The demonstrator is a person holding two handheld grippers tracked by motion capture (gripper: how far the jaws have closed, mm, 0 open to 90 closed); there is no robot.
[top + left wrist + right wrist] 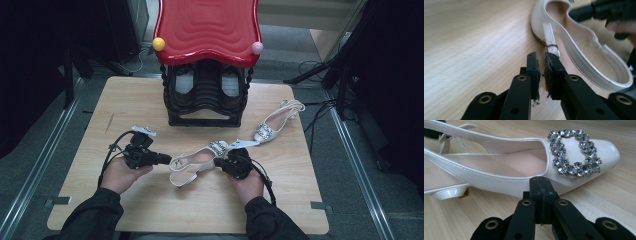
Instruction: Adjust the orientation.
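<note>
Between the nearly closed, empty left tool (162,159) and shut right tool (221,164) lies the white shoe (192,161).

A black shoe rack (205,97) with a wavy red top (207,27) stands at the far edge of the wooden table (150,200); a second white shoe (277,121) lies to its right.

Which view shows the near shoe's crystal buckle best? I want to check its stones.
The right gripper view: the crystal buckle is close and sharp. The high view shows it as a small glint; the left gripper view shows the shoe's heel strap instead.
</note>
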